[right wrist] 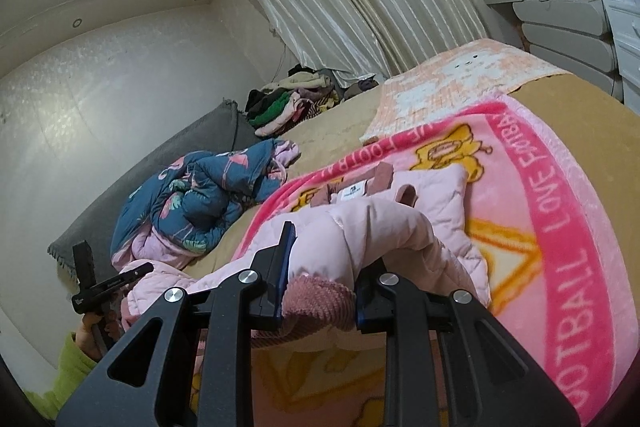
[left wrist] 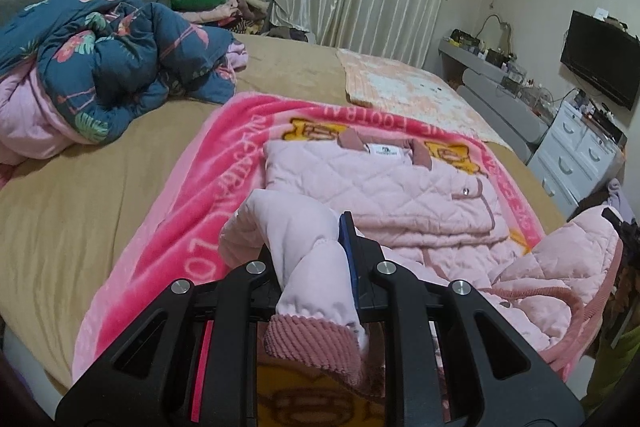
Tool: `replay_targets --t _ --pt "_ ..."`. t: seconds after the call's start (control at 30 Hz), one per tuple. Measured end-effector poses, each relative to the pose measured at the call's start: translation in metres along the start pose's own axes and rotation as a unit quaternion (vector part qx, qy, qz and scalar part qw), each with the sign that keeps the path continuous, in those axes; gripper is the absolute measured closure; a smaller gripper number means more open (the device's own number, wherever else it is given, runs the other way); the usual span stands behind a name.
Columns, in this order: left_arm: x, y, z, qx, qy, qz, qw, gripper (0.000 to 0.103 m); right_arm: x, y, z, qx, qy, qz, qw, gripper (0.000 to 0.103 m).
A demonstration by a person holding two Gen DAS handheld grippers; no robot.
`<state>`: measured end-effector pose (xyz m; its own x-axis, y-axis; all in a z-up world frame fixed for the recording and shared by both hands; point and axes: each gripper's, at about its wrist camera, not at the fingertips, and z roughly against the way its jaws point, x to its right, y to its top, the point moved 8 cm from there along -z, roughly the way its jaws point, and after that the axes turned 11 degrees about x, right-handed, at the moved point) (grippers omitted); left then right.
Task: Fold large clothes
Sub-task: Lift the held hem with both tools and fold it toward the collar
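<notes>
Left claw (left wrist: 316,263) is closed on a sleeve of the pink quilted jacket (left wrist: 380,195), with the ribbed cuff (left wrist: 316,347) hanging down between its two fingers toward the camera. Right claw (right wrist: 320,283) is closed in the same way on the other sleeve, and its darker ribbed cuff (right wrist: 316,299) is pressed between the blue finger pads. Both sleeves are lifted a little above the cloth under them.

The jacket lies on the bright pink blanket (left wrist: 180,187), which is spread over the tan bed (left wrist: 80,195). Its collar and white label (left wrist: 386,149) point to the far side of the blanket, and its body looks already partly folded there. One more flap of the jacket (left wrist: 576,251) stands raised at the near right corner of the blanket. Beyond the left edge of the blanket a blue flowered quilt (left wrist: 120,59) is bundled up, well apart from the jacket.

I judge that the jacket is light, soft and puffy. It will not keep a shape by itself, and the filling will push a fold open again, so each fold needs to be laid flat and pressed. The outer fabric of the sleeves looks smooth and may slide between the pads; the ribbed cuff is thicker and rougher, so it seems the safer place to hold. For the next fold, I think the sleeves should be carried across the body of the jacket toward the collar and set down without pulling the blanket with them.
</notes>
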<state>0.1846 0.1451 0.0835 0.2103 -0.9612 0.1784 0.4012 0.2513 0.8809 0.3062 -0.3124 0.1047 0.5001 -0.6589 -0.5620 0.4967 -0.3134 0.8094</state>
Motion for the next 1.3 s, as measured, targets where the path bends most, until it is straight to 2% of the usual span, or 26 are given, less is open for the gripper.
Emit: replay_targets --t 0.47,0.83,1.3 --pt "-0.002 0.028 -0.031 0.014 0.015 -0.009 0.9998 0.091 0.009 0.027 -0.029 0.022 -0.014 -0.004 1.0 0.081" --pt "-0.008 0.043 -0.068 0.015 0.018 -0.008 0.9997 0.089 0.027 0.045 -0.069 0.024 -0.035 -0.017 0.999 0.081" --pt "-0.024 0.036 -0.102 0.002 0.019 -0.003 0.9998 0.087 0.05 0.044 -0.109 0.012 -0.062 -0.037 0.997 0.081"
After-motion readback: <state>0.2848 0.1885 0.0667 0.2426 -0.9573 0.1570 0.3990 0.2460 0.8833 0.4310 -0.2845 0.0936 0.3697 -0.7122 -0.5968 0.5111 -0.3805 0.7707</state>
